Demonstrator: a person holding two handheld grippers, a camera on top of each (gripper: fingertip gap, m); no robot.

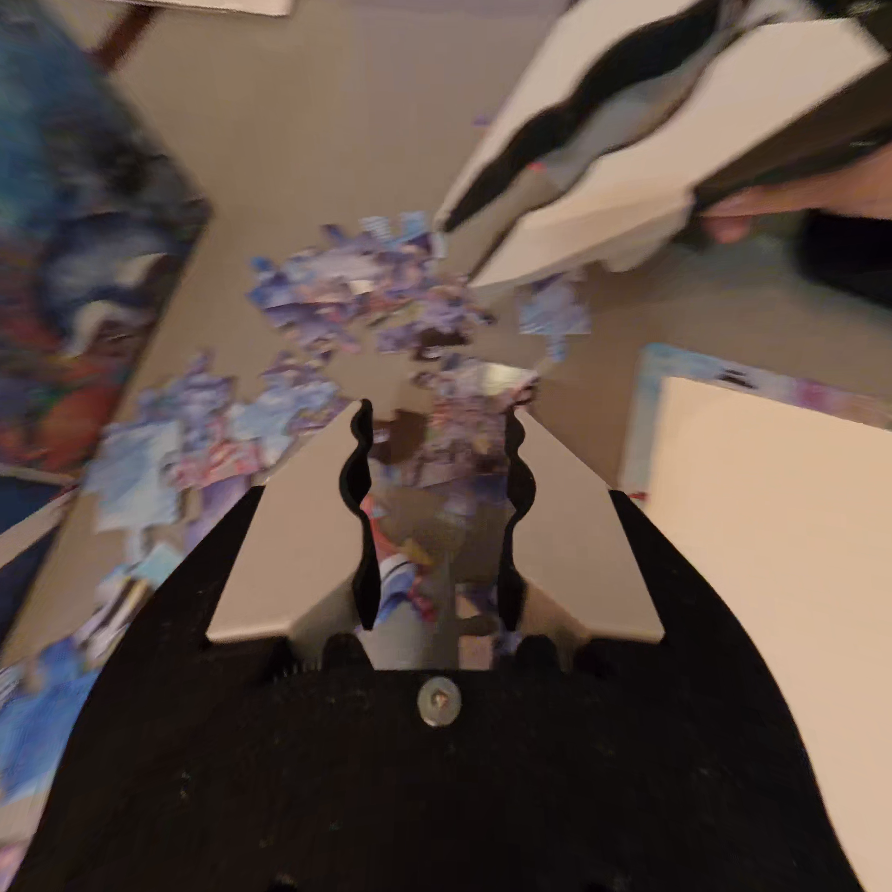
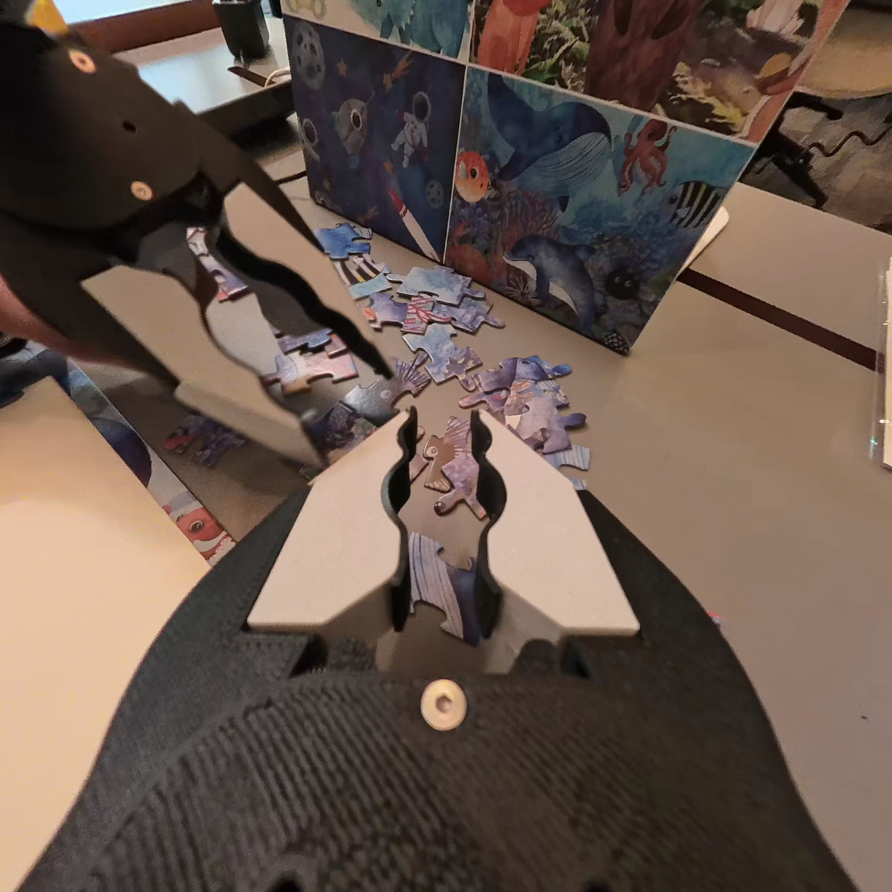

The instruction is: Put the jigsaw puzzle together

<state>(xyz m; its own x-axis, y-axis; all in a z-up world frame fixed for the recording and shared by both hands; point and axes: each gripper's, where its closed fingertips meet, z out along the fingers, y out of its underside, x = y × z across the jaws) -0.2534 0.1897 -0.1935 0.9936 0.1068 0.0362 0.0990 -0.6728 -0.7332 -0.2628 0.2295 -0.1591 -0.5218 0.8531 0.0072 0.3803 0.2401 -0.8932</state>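
Several loose blue and purple jigsaw pieces [image 2: 441, 355] lie scattered on the grey table [image 2: 724, 482]; they look blurred in the left wrist view [image 1: 347, 294]. My right gripper [image 2: 443, 417] is partly open just above a brown-and-purple piece [image 2: 453, 463], and a striped blue piece [image 2: 437, 584] shows through the gap lower down. My left gripper [image 1: 439, 410] is open and empty above the pieces. It enters the right wrist view [image 2: 352, 415] from the upper left, close to my right gripper. The right gripper [image 1: 463, 251] shows at the top right of the left wrist view.
The illustrated puzzle box [image 2: 555, 193] stands behind the pieces and appears blurred on the left in the left wrist view [image 1: 72, 241]. A beige puzzle board with a picture border [image 2: 72, 531] lies on the left and also shows in the left wrist view [image 1: 772, 531]. A clear plastic item [image 2: 883, 362] lies at the right edge. Across from one pair of fingers to the other is roughly 6 centimetres. The brown-and-purple piece [image 2: 453, 463] lies around 5 centimetres away from my right fingertips. Look for it in the left wrist view [image 1: 439, 322] too.
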